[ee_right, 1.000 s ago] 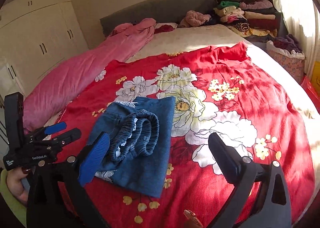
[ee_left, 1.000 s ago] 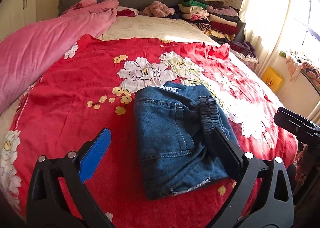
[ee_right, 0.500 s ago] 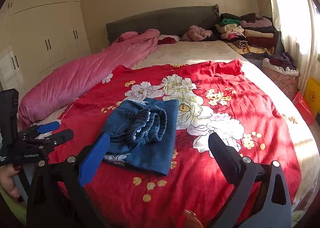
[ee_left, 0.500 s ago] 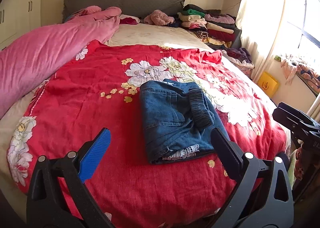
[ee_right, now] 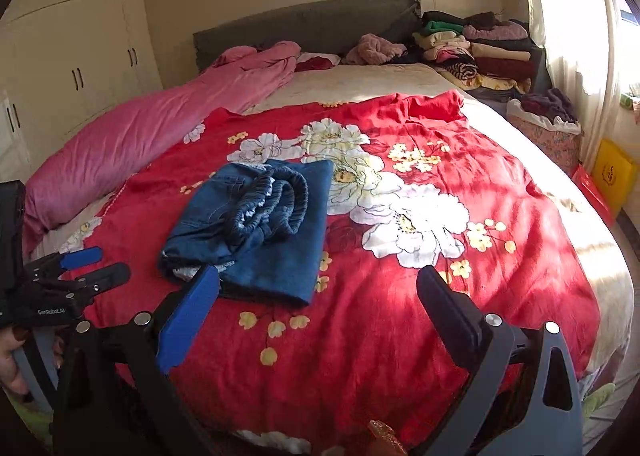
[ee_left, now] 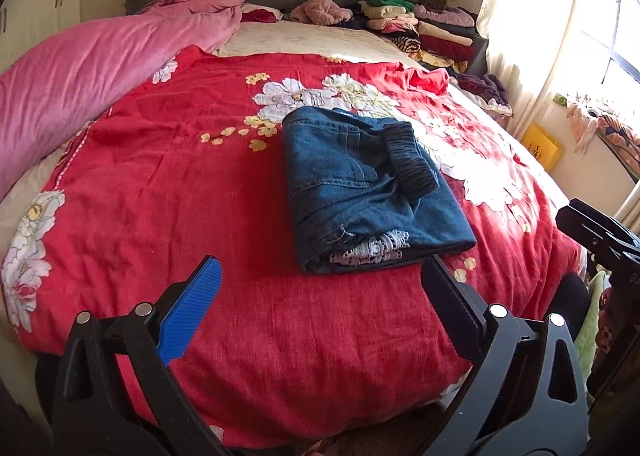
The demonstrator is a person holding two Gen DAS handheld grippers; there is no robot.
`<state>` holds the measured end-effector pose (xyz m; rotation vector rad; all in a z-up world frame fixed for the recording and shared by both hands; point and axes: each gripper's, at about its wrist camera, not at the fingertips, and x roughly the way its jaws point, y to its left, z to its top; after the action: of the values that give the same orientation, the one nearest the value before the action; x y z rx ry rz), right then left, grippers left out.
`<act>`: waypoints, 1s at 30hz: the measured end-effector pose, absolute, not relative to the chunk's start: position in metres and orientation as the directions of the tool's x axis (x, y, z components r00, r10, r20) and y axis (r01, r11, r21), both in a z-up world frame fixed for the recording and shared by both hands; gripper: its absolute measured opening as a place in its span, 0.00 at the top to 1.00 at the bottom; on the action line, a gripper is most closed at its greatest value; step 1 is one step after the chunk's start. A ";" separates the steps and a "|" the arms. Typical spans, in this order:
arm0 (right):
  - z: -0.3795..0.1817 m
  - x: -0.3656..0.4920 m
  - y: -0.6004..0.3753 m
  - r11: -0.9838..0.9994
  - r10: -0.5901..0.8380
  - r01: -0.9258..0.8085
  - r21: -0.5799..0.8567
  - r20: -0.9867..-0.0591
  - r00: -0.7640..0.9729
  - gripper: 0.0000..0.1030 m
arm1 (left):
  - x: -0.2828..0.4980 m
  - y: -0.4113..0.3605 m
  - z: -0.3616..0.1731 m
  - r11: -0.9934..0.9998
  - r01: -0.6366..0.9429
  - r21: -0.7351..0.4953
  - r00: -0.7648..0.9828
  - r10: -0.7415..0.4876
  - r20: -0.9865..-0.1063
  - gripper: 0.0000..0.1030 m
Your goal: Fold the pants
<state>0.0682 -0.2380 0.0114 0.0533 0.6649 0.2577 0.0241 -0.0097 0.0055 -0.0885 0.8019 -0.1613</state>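
pants [ee_left: 370, 192], folded into a denim bundle, lie on the red floral bedspread [ee_left: 160, 184] near its foot edge. left tool [ee_left: 320, 292] and right tool [ee_right: 318, 302] hover apart from them, fingers spread, gripping nothing. both tools' handles are cut off below.

Left gripper [ee_left: 320, 288] and right gripper [ee_right: 318, 296] both gape wide (neither holding anything), side by side.
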 end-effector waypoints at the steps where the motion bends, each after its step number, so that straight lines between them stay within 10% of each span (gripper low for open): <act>1: 0.006 0.070 -0.238 0.970 0.242 -0.205 0.132 -0.615 0.750 0.04 | 0.025 -0.010 0.001 0.983 0.110 -0.147 0.675 -0.183 -0.715 0.09; 30: -0.018 0.080 -0.229 0.968 0.246 -0.213 0.133 -0.681 0.690 0.04 | 0.027 -0.012 -0.010 0.987 0.083 -0.137 0.649 -0.157 -0.744 0.09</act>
<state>0.0798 -0.2290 -0.0179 0.0443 0.7676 0.2566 0.0269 -0.0119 -0.0096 -0.0932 0.8537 -0.1366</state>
